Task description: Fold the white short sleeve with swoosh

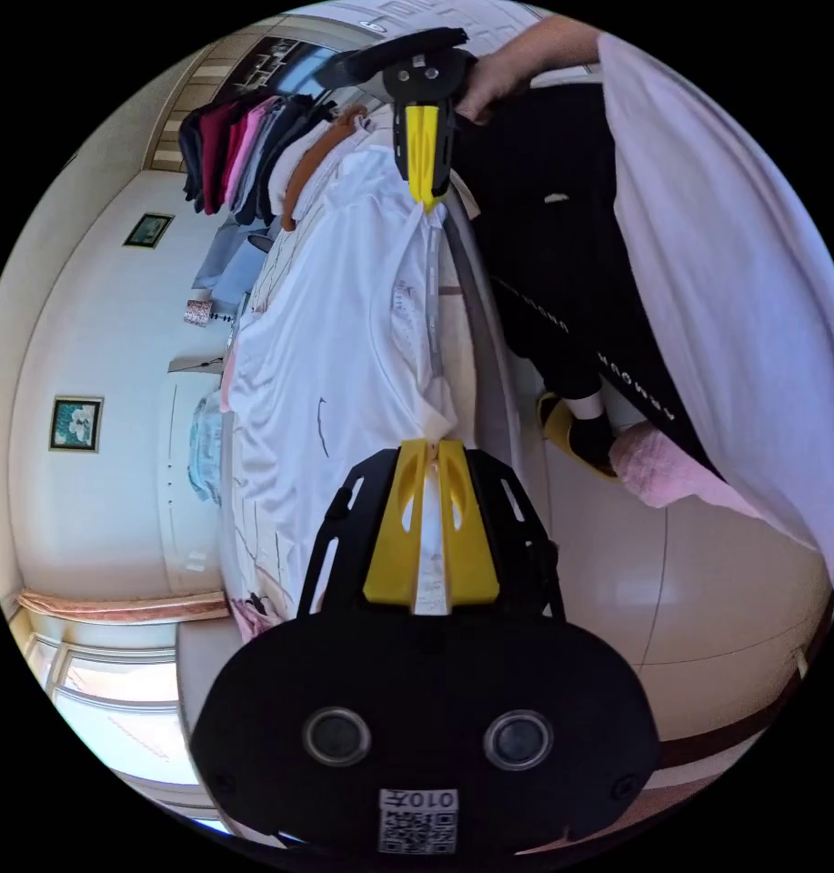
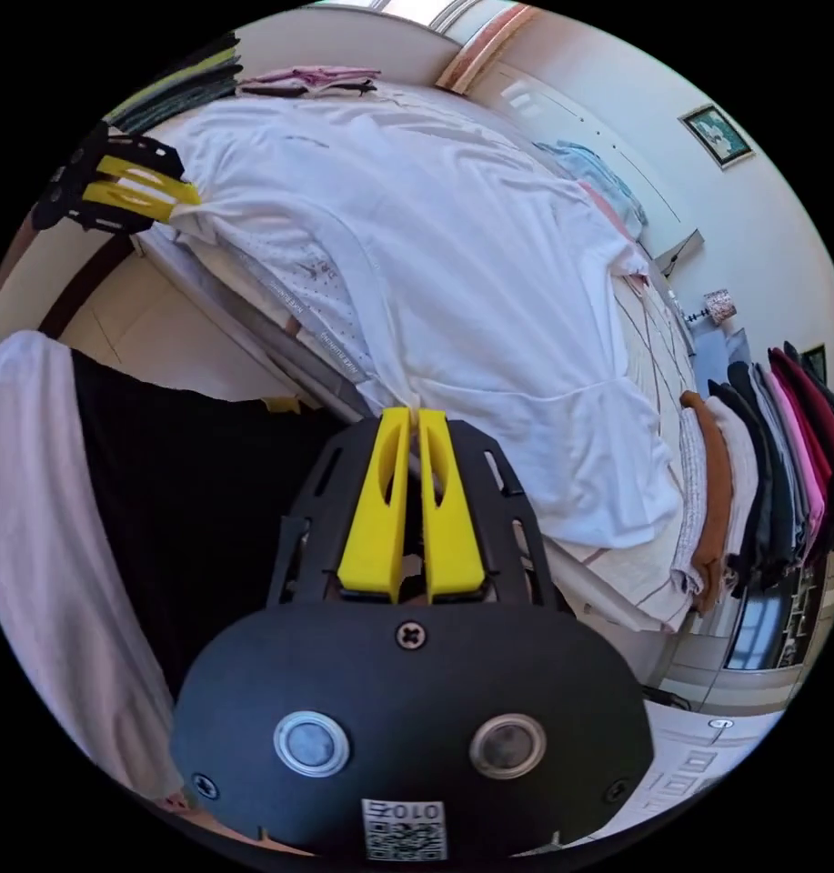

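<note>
Pale walls [image 1: 98, 300] carry two framed pictures [image 1: 75, 424], at nine and ten o'clock in the left gripper view. A bed [image 2: 648, 564] holds a row of folded clothes [image 2: 771, 455] at three o'clock in the right gripper view. Glossy cream floor tiles [image 1: 708, 591] reflect daylight.

Shirt [image 2: 489, 273] covers most of the bed [image 2: 653, 336], so not much bare mattress to work over. Stack of folded clothes [image 2: 762, 464] hogs one end, another small pile [image 2: 307, 80] sits at the other. Person's legs [image 1: 562, 273] crowd the bed edge.
</note>
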Available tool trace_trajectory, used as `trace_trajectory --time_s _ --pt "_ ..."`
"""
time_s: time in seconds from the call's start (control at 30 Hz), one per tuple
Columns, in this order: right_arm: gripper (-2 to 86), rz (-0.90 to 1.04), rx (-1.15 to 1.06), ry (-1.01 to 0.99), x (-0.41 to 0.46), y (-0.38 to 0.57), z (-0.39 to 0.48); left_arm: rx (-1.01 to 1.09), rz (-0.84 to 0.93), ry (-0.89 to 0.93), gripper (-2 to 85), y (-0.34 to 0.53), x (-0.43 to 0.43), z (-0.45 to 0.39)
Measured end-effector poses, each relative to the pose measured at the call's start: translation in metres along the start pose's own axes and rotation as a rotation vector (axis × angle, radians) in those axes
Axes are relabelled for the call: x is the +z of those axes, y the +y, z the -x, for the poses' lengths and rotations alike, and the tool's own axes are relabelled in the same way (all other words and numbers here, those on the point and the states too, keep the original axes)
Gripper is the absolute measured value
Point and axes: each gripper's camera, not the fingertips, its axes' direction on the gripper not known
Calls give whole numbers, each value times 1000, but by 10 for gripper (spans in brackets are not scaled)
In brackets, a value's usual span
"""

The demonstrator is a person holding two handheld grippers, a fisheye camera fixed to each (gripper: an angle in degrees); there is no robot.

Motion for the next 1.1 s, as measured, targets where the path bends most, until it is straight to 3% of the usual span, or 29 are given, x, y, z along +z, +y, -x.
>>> trace_trajectory --time_s 0.07,0.17,0.4,0.53,0.63,0.7,0.77,0.87,1.0,1.1 --pt "38 -38 -19 -88 -20 14 -13 -76 -30 136 5 12 -16 32" --pt "37 -77 -43 -166 -35 28 -24 -114 -79 177 3 18 -23 52" --pt "35 81 -156 -195 15 9 -5 -14 65 239 3 18 31 47" --pt "37 107 -106 -240 38 6 -17 -251 22 353 16 50 51 82" --pt "42 96 -158 -339 24 5 -24 -509 -89 573 35 100 37 123" --pt "43 3 -157 -338 -5 12 -40 -763 -84 524 44 150 21 151" --pt "44 -95 -54 -321 -21 17 -68 -1131 -41 277 54 236 0 191" --pt "47 -216 23 -307 -34 0 -109 -1353 -12 160 65 324 4 250" --pt "51 -331 -14 -376 -47 -69 -125 -1272 12 289 71 360 52 332" --pt "51 -385 -23 -363 -49 -96 -125 -974 142 417 67 341 94 366"
